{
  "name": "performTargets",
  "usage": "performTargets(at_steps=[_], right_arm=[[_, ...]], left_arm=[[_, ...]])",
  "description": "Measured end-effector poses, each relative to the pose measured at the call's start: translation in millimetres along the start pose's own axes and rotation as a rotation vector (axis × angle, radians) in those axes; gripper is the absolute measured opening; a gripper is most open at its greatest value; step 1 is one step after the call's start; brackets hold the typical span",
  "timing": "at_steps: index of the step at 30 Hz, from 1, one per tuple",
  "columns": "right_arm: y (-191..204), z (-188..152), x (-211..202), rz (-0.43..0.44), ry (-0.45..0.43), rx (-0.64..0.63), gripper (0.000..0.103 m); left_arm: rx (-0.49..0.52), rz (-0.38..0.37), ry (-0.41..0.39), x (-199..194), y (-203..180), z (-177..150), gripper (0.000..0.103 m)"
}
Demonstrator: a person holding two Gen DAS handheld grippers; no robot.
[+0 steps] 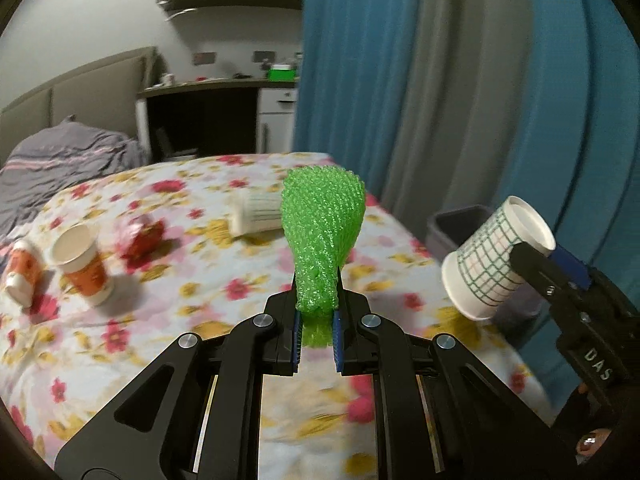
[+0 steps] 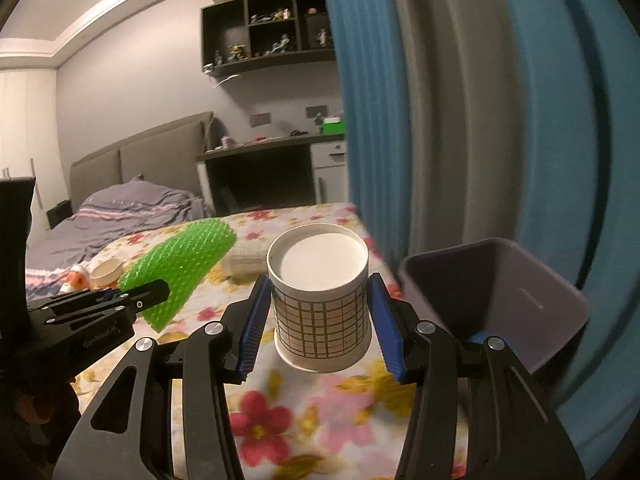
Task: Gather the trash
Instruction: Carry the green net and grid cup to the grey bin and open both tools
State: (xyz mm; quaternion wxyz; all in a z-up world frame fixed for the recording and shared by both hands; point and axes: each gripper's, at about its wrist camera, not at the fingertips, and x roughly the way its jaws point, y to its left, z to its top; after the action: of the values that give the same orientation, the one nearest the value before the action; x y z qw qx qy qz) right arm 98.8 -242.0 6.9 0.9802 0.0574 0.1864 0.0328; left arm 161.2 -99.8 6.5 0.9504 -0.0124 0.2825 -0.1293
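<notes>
Both hands are full here. The left gripper (image 1: 317, 312) is pinched nearly together on a green foam net (image 1: 323, 224), which sticks up and fans out above the fingers. The right gripper (image 2: 320, 330) has its blue pads pressed on either side of a checked paper cup (image 2: 320, 300), held off the table with its base facing the camera.

The bin (image 2: 496, 300) sits just right of the table, right up against the blue curtain (image 2: 560, 120), open top facing up. From the right wrist view the cup is close to it, with only the table's edge and the gripper's own finger between.

Still lying on the flowery tablecloth (image 1: 160, 320): another pale cup on its side (image 1: 256, 216) behind the net, a red wrapper (image 1: 142, 240), an upright orange cup (image 1: 82, 264) and an orange cup tipped over (image 1: 22, 276) at the far left, all blurry. Past the table there's a bed (image 2: 132, 208), a desk (image 2: 272, 148) and shelves (image 2: 268, 36).
</notes>
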Motion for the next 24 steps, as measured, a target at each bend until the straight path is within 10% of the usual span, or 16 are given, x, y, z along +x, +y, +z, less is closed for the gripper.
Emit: performTargets(at_steps=[24], right_arm=[[-133,20,-1,-0.322,-0.086,0.13,0.049]], left_arm=[[0.166,-0.358,0.084,115,-179,18,0.011]])
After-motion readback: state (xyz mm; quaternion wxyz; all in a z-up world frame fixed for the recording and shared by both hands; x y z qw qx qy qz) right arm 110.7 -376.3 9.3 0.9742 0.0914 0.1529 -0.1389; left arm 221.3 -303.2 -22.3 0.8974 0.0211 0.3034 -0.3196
